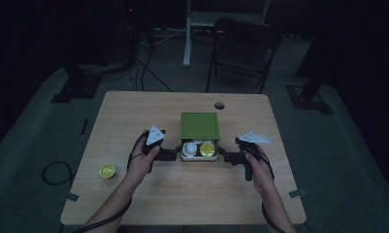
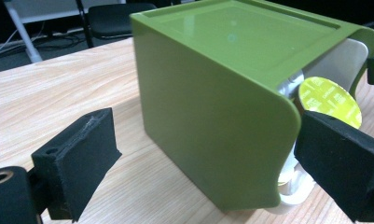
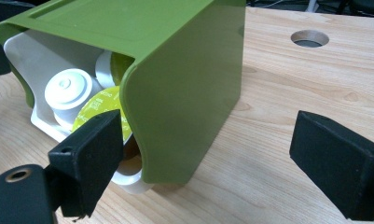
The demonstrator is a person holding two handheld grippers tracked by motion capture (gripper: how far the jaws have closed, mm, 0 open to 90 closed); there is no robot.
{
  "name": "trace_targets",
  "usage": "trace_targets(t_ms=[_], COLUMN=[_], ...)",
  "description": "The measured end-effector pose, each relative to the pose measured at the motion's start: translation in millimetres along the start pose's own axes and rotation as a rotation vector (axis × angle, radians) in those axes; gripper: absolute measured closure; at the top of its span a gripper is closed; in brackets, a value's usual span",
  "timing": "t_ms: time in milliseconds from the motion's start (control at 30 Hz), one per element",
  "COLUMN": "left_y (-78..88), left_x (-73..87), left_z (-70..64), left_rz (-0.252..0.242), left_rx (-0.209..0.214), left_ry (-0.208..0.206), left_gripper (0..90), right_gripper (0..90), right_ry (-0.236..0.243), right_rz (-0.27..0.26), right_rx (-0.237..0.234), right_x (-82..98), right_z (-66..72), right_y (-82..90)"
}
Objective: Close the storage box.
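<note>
A person at a wooden table point(image 1: 192, 194) works two handheld grippers around one green box point(image 1: 200, 125) that sits near the table's middle. A white drawer point(image 1: 199, 156) slides out of the box toward the person; two coffee pods show in it from above, one white-topped point(image 1: 190, 148) and one with a yellow-green lid point(image 1: 207, 149). The right gripper view hints at another pod deeper inside, too hidden to count. A third visible pod, yellow-green point(image 1: 107, 170), lies alone near the table's left edge, well apart from the box.

The left gripper point(image 1: 175, 153) comes in from the left, the left hand point(image 1: 143, 158) wrapped round its handle, forearm angled up from the bottom edge. Its jaws stand wide apart, straddling the box's near left corner without gripping it. The right gripper point(image 1: 223, 154) mirrors it from the right, held by the right hand point(image 1: 257, 165). Its jaws are also spread, one before the drawer's mouth, the other out over bare table beside the box, grasping nothing.

One round hole point(image 1: 219, 105) pierces the table's far side. One folding chair point(image 1: 243, 46) stands on the floor beyond.
</note>
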State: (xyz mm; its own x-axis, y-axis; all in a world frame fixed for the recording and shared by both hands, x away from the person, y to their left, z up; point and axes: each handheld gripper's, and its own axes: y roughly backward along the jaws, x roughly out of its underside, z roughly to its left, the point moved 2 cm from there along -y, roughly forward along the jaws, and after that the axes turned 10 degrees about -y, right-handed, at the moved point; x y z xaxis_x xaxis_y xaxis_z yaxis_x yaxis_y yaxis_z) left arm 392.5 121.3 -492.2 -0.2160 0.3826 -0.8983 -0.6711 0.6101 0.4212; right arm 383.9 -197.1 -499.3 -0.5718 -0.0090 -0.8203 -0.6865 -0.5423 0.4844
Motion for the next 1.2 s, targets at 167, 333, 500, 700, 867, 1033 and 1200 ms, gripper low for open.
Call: trace_targets(t_ms=[167,333,500,700,867,1033,1200], left_y=[5.2,7.5,12.2,17.0,18.9,19.3,20.2], left_x=[3.7,7.6,9.9,17.5,22.5,27.7,32.0], left_z=[0.8,-0.2,0.7,1.9,2.8,3.7,4.3], left_rz=[0.002,0.005,0.002,0.012,0.026,0.037,0.044], left_rx=[-0.008,-0.018,-0.024,-0.042,-0.059,-0.065,-0.08], left_ry=[0.013,0.021,0.031,0.035,0.043,0.062,0.068], left_gripper=[6.2,6.2,6.2,6.2,6.2,6.2,6.2], right_gripper=[9.7,9.7,9.7,9.7,9.7,9.7,9.7], right_ry=[-0.02,-0.025,-0.023,-0.032,-0.042,-0.043,-0.044], right_rz=[-0.013,-0.014,-0.022,-0.024,-0.024,-0.027,-0.023], right_rx=[0.009,0.011,0.01,0.024,0.038,0.048,0.063], right_x=[1.0,3.0,4.1,9.0,13.3,16.0,20.3], right_z=[-2.2,-2.5,-3.7,-9.6,-14.0,-16.4,-21.2], right_y=[4.0,6.1,10.7,16.3,20.1,24.0,26.6])
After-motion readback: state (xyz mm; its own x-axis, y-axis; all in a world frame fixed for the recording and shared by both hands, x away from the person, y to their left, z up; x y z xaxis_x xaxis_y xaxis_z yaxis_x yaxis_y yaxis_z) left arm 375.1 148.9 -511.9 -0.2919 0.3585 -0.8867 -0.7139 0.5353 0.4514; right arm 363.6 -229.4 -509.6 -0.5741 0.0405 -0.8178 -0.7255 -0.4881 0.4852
